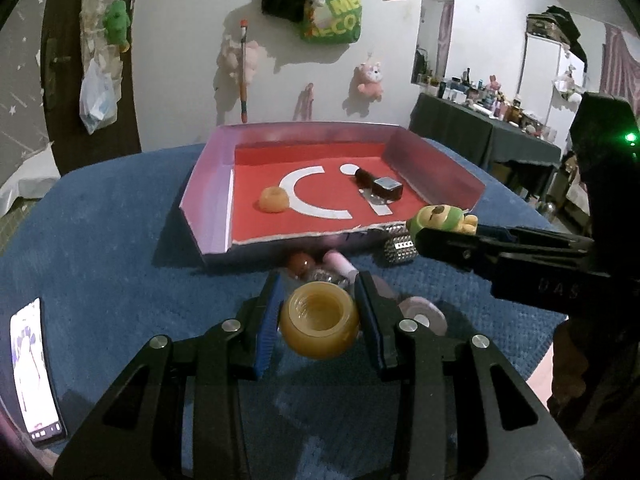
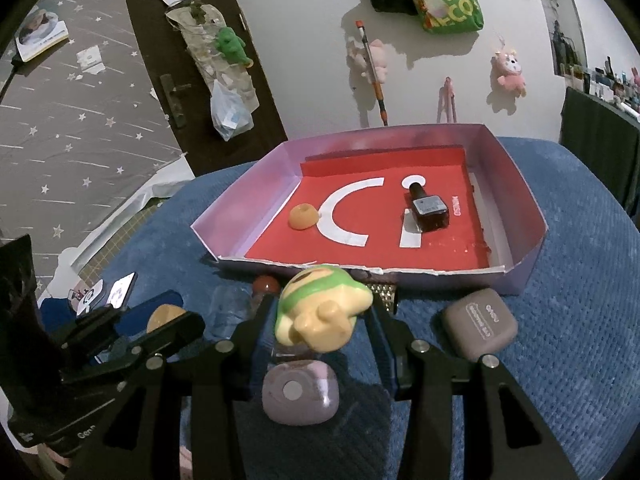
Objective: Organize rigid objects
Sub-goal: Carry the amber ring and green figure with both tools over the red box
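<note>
The left gripper (image 1: 319, 312) has its blue-padded fingers (image 1: 267, 316) clamped on an amber ring-shaped holder (image 1: 319, 322), a squat glossy doughnut whose open mouth faces up and slightly toward the camera, so its axis runs near vertical. It sits above the blue counter (image 1: 100, 240), short of the tray (image 1: 208, 184) at 12 o'clock.

The right gripper (image 2: 320, 316) has its fingers (image 2: 256, 320) closed on a bear figurine (image 2: 320, 312), cream-yellow with a green band over its head. Its head points toward 11 o'clock, at the tray, with the feet toward the camera, so its long axis runs roughly along the fingers.

Below the figurine at 6 o'clock lies a mauve rounded case (image 2: 300, 394) with a round metal disc on top. At 3 o'clock rests a grey earbud case (image 2: 480, 326). Just beyond the fingers, against the tray's near wall, lie a clear bottle (image 2: 230, 312), a red-brown ball (image 2: 266, 284) and a studded metal piece (image 2: 384, 294).

The tray has lilac walls and a red floor with white shapes. Inside it, a small orange ring (image 2: 304, 216) lies at the left, and a dark nail-polish bottle (image 2: 428, 208) lies on its side at the right, cap toward 12 o'clock.

A lit phone (image 1: 34, 368) lies at 9 o'clock on the counter.
</note>
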`<state>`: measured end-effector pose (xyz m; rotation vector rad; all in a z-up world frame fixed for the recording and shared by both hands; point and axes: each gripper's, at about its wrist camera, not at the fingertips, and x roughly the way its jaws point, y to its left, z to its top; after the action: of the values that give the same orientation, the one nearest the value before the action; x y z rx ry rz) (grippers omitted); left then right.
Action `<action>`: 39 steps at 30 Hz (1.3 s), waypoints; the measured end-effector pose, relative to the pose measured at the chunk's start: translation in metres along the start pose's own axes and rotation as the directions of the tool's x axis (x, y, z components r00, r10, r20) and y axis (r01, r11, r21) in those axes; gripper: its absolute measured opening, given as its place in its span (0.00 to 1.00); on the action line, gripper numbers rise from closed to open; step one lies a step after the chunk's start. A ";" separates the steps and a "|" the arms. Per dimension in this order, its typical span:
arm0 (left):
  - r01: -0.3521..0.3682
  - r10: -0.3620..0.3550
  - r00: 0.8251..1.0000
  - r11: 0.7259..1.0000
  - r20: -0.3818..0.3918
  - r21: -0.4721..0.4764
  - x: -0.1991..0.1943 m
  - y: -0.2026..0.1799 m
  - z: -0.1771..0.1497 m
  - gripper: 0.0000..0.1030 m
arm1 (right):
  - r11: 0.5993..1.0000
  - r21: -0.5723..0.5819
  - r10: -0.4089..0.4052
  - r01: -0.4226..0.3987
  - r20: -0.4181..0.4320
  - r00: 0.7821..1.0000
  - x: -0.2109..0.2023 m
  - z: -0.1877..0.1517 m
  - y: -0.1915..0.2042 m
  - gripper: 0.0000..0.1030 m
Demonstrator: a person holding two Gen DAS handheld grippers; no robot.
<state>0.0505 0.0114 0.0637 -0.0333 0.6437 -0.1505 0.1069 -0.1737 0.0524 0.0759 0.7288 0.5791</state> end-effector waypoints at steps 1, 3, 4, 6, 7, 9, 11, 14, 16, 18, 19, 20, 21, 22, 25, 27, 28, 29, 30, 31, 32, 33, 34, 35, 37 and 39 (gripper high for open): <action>-0.003 0.003 1.000 1.000 0.001 0.004 0.001 0.000 0.002 0.34 | 1.000 -0.002 0.000 0.000 0.000 1.000 0.000 0.001 0.000 0.46; -0.002 0.002 1.000 1.000 0.007 0.007 0.003 0.000 0.008 0.34 | 1.000 -0.004 0.000 0.000 0.001 1.000 0.000 0.003 0.001 0.46; -0.001 0.001 1.000 1.000 0.009 0.007 0.005 0.001 0.010 0.34 | 1.000 -0.005 0.000 0.000 0.002 1.000 0.000 0.005 0.001 0.46; 0.001 -0.001 1.000 1.000 0.008 0.004 0.009 0.002 0.016 0.34 | 1.000 -0.009 -0.003 0.003 0.004 1.000 -0.001 0.007 0.001 0.46; 0.002 -0.002 1.000 1.000 0.009 0.003 0.011 0.003 0.019 0.34 | 1.000 -0.013 -0.006 0.006 0.006 1.000 -0.001 0.008 0.001 0.46; 0.006 -0.006 1.000 1.000 0.002 0.001 0.015 0.004 0.025 0.34 | 1.000 -0.020 -0.010 0.010 0.008 1.000 -0.001 0.012 0.002 0.46; 0.009 -0.009 1.000 1.000 -0.005 0.004 0.020 0.005 0.031 0.34 | 1.000 -0.025 -0.014 0.015 0.008 1.000 0.000 0.016 0.001 0.46; -0.006 0.006 1.000 1.000 -0.007 0.024 0.027 0.005 0.043 0.34 | 0.999 -0.035 -0.024 0.025 0.006 1.000 0.002 0.023 -0.001 0.46; -0.007 0.008 1.000 0.999 -0.010 0.032 0.033 0.004 0.051 0.34 | 0.999 -0.039 -0.033 0.033 0.003 0.999 0.005 0.028 -0.003 0.46; -0.009 0.010 1.000 0.999 -0.017 0.040 0.040 0.005 0.058 0.34 | 0.998 -0.041 -0.041 0.041 -0.001 0.999 0.008 0.033 -0.006 0.46; -0.011 0.012 1.000 0.999 -0.020 0.043 0.044 0.005 0.060 0.34 | 0.998 -0.043 -0.048 0.048 -0.005 0.999 0.010 0.036 -0.008 0.46; -0.008 0.010 1.000 0.999 -0.026 0.044 0.048 0.005 0.063 0.34 | 0.998 -0.044 -0.055 0.055 -0.009 0.998 0.013 0.040 -0.011 0.46; -0.002 0.003 0.999 0.999 -0.036 0.041 0.054 0.006 0.065 0.34 | 0.997 -0.043 -0.058 0.058 -0.013 0.998 0.015 0.042 -0.013 0.46; 0.002 0.000 0.999 0.999 -0.044 0.039 0.059 0.006 0.067 0.34 | 0.997 -0.038 -0.064 0.063 -0.023 0.998 0.020 0.046 -0.017 0.46; 0.005 -0.003 0.997 0.999 -0.075 0.034 0.075 0.009 0.073 0.34 | 0.997 -0.029 -0.076 0.074 -0.044 0.996 0.031 0.052 -0.027 0.46; 0.006 -0.003 0.995 1.000 -0.104 0.027 0.087 0.012 0.076 0.34 | 0.996 -0.028 -0.090 0.088 -0.064 0.994 0.040 0.056 -0.032 0.46; 0.006 -0.004 0.993 1.000 -0.115 0.025 0.092 0.013 0.077 0.34 | 0.995 -0.025 -0.094 0.092 -0.078 0.993 0.046 0.058 -0.036 0.46; 0.004 -0.001 0.991 1.000 -0.131 0.024 0.098 0.014 0.078 0.34 | 0.995 -0.022 -0.095 0.094 -0.087 0.992 0.050 0.059 -0.038 0.46; 0.004 0.000 0.990 1.000 -0.143 0.023 0.103 0.014 0.078 0.34 | 0.995 -0.019 -0.097 0.096 -0.098 0.990 0.054 0.059 -0.041 0.46; 0.006 -0.002 0.988 1.000 -0.156 0.022 0.107 0.015 0.077 0.34 | 0.995 -0.013 -0.097 0.096 -0.112 0.989 0.060 0.060 -0.045 0.46; 0.008 -0.005 0.986 1.000 -0.168 0.020 0.112 0.015 0.077 0.34 | 0.995 -0.010 -0.096 0.096 -0.120 0.988 0.063 0.060 -0.046 0.46; 0.007 -0.003 0.983 1.000 -0.186 0.019 0.117 0.016 0.076 0.34 | 0.996 -0.005 -0.093 0.093 -0.130 0.987 0.067 0.059 -0.048 0.46; 0.007 -0.003 0.980 1.000 -0.200 0.017 0.121 0.017 0.075 0.34 | 0.996 0.004 -0.087 0.089 -0.142 0.986 0.071 0.060 -0.051 0.46; 0.009 -0.006 0.977 1.000 -0.212 0.014 0.125 0.017 0.074 0.34 | 0.996 0.006 -0.087 0.088 -0.148 0.985 0.074 0.059 -0.052 0.46; 0.015 -0.013 0.973 1.000 -0.231 0.008 0.131 0.018 0.073 0.34 | 0.996 0.007 -0.089 0.091 -0.157 0.984 0.078 0.060 -0.054 0.46; 0.013 -0.011 0.969 1.000 -0.245 0.006 0.136 0.019 0.072 0.34 | 0.996 0.007 -0.089 0.092 -0.166 0.982 0.081 0.061 -0.055 0.46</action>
<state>0.2039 0.0085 0.0387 -0.0115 0.8905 -0.1698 0.2203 -0.1693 0.0344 0.0083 0.8937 0.4970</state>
